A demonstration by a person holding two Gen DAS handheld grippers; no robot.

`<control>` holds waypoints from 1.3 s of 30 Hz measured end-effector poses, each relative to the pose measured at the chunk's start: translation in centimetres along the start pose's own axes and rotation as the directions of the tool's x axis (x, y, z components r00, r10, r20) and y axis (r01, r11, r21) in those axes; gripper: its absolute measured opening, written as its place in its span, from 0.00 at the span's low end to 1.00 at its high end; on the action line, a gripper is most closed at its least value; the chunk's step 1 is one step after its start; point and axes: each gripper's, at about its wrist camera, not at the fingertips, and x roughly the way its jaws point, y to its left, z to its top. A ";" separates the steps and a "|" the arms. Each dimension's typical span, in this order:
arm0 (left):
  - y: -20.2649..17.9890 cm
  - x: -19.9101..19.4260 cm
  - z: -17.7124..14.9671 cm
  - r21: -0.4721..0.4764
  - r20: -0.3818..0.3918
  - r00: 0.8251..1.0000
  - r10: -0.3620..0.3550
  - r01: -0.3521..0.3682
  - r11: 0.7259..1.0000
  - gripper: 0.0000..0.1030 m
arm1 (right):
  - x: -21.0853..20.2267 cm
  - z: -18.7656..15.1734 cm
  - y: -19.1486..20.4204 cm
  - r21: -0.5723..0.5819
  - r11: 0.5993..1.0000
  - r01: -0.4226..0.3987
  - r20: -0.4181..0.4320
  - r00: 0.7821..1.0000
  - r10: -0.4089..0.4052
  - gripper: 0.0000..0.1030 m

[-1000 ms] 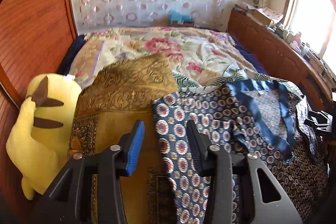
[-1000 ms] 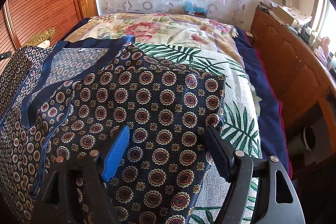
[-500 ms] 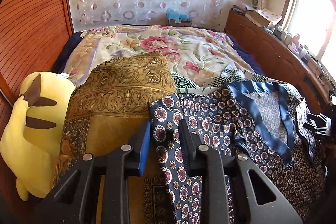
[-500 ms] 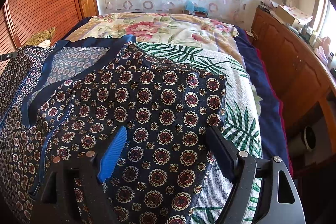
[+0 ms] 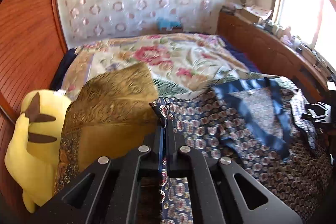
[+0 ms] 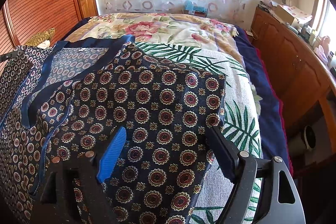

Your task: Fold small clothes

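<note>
A dark navy shirt with a medallion print and a blue satin collar lies spread on the bed, seen in the left wrist view [image 5: 241, 119] and the right wrist view [image 6: 151, 106]. My left gripper [image 5: 164, 127] is shut on the shirt's left sleeve edge, which sticks up between the fingers. My right gripper [image 6: 168, 140] is open, its blue pad [image 6: 113, 152] and black finger [image 6: 222, 150] straddling the shirt's right sleeve just above the cloth.
A gold patterned cushion [image 5: 109, 110] and a yellow plush toy [image 5: 35, 135] lie left of the shirt. A floral quilt [image 6: 159, 28] and a palm-leaf blanket [image 6: 237, 119] cover the bed. A wooden cabinet [image 6: 294, 68] runs along the right, wooden panelling [image 5: 25, 35] along the left.
My left gripper closed from open onto the shirt's left sleeve edge and lifted it slightly. My right gripper stayed open over the right sleeve, nearly still.
</note>
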 end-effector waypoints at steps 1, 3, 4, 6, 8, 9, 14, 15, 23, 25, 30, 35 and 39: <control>-0.4 -0.4 0.1 0.002 0.009 1.000 -0.012 0.012 1.000 0.02 | -0.1 0.0 -0.1 0.003 1.000 0.001 0.001 1.000 -0.001 0.79; -0.8 -1.0 0.1 0.007 0.020 0.999 -0.027 0.027 1.000 0.02 | -0.2 -0.1 -0.2 0.010 1.000 -0.005 0.006 1.000 0.005 0.79; -1.0 -1.3 0.1 0.009 0.027 0.999 -0.035 0.035 0.999 0.02 | -0.4 -0.1 -0.3 0.016 1.000 -0.013 0.029 1.000 0.013 0.79; -1.5 -1.8 0.1 0.011 0.036 0.998 -0.056 0.055 0.998 0.02 | -1.1 -0.1 -0.7 0.015 1.000 0.008 0.052 0.999 -0.008 0.79; -2.1 -2.1 -0.1 0.019 0.039 0.997 -0.074 0.073 0.997 0.02 | -1.6 0.0 -1.5 0.033 0.999 0.016 0.065 0.998 -0.018 0.79; -2.3 -2.1 -0.1 0.022 0.039 0.996 -0.078 0.077 0.997 0.02 | -1.8 0.0 -1.9 0.043 0.999 0.017 0.068 0.997 -0.020 0.79; -3.9 -2.1 -0.9 0.049 0.035 0.993 -0.114 0.112 0.993 0.02 | -1.0 0.6 -3.9 0.058 0.997 0.047 0.047 0.998 -0.049 0.62; -4.1 -2.1 -1.0 0.049 0.032 0.993 -0.115 0.114 0.992 0.02 | -0.7 0.7 -4.1 0.062 0.997 0.055 0.038 0.998 -0.058 0.58; -4.8 -3.2 -2.0 0.044 0.034 0.990 -0.135 0.133 0.990 0.02 | 1.0 2.1 -3.8 0.057 0.998 -0.006 0.016 1.000 0.005 0.23; -5.0 -4.1 -2.2 0.045 0.046 0.989 -0.141 0.139 0.989 0.02 | 0.8 2.2 -3.0 0.032 0.999 -0.026 0.016 1.000 0.026 0.03; -5.3 -7.1 -2.9 0.043 0.091 0.985 -0.149 0.145 0.988 0.02 | -2.0 1.9 -1.6 -0.021 1.000 0.015 0.094 0.996 -0.013 0.02; -4.3 -10.0 -4.7 0.013 0.133 0.983 -0.127 0.127 0.992 0.02 | -6.9 0.6 -0.7 -0.033 0.999 0.039 0.182 0.983 -0.033 0.02; -3.5 -11.7 -6.8 -0.013 0.147 0.983 -0.108 0.111 0.994 0.02 | -10.3 -1.6 0.2 -0.042 0.998 0.043 0.225 0.974 -0.033 0.02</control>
